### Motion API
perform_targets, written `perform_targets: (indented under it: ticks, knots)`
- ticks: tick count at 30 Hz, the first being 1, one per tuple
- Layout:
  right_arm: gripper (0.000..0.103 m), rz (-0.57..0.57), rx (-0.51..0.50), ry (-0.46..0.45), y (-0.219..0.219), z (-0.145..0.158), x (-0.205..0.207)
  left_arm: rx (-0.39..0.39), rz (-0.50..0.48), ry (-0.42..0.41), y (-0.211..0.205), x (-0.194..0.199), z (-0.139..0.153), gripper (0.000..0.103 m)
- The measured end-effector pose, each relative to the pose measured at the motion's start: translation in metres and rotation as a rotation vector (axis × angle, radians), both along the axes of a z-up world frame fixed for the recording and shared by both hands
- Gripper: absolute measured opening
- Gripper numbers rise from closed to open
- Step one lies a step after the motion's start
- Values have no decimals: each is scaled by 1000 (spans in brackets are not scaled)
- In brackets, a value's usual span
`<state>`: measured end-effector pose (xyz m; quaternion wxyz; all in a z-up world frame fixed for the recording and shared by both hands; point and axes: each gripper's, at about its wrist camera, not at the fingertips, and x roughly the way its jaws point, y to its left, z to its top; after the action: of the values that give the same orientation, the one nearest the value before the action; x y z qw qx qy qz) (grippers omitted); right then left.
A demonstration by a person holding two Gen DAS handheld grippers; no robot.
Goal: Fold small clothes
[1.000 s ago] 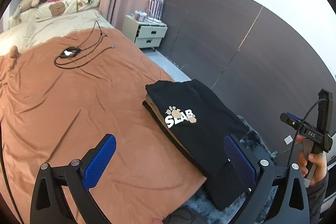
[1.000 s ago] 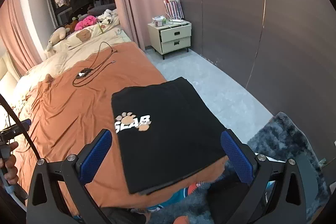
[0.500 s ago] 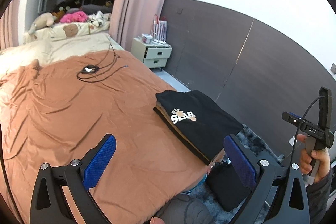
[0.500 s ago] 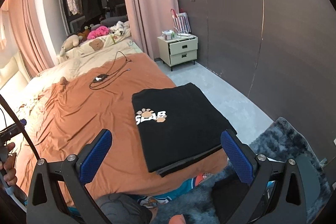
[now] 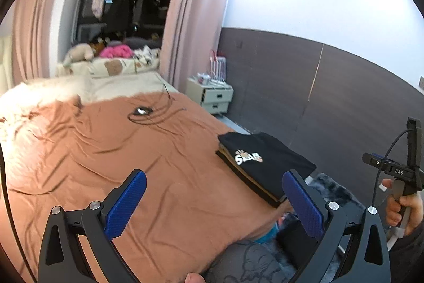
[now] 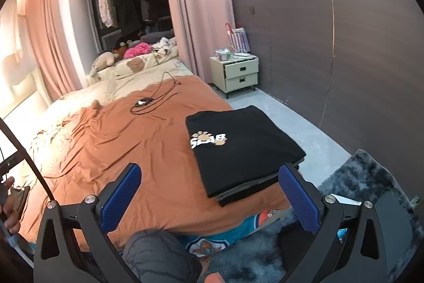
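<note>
Right wrist view shows my right gripper (image 6: 208, 199) up in the air with its 2 blue pads spread wide and nothing between them. Ahead of it and a bit to the right sits the stack (image 6: 247, 150) of folded clothes, near the right edge of the bed (image 6: 127, 147). On top is a black shirt with a paw print and white letters. It lies flat and neat. Under it I can see darker layers, so more than 1 piece is folded there.

From the left wrist view, my left gripper (image 5: 213, 200) is also spread wide and holds nothing. The stack (image 5: 265, 163) is ahead and off to the right of it, with tan and dark edges showing below the black shirt. The right gripper (image 5: 397, 171) is far right in this view, held in a hand (image 5: 402, 208).

I think the folding of this shirt is done. Both tools are well apart from the stack and not touching it.

What is left? Below the near edge of the bed I see teal cloth (image 6: 212, 240) with a print, close under my right gripper. It could be more small clothes waiting, but I cannot tell for sure. A black cord (image 6: 152, 100) lies far ahead on the bed, out of the way. The rest of the orange sheet ahead of me has room to fold the next piece.
</note>
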<state>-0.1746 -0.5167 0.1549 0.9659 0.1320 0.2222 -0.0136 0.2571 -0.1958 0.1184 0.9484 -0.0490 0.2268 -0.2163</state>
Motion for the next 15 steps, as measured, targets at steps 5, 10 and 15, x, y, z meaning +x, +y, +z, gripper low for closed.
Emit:
perform_targets:
  ticks: [5, 10, 15]
  knots:
    - [103, 11, 6, -21, 13, -12, -20, 12, 40, -42, 15, -31, -5, 103]
    - [103, 9, 13, -43, 20, -20, -35, 31, 75, -66, 26, -54, -13, 103]
    - [103, -6, 16, -54, 28, -31, -49, 18, 86, -62, 38, -78, -23, 103]
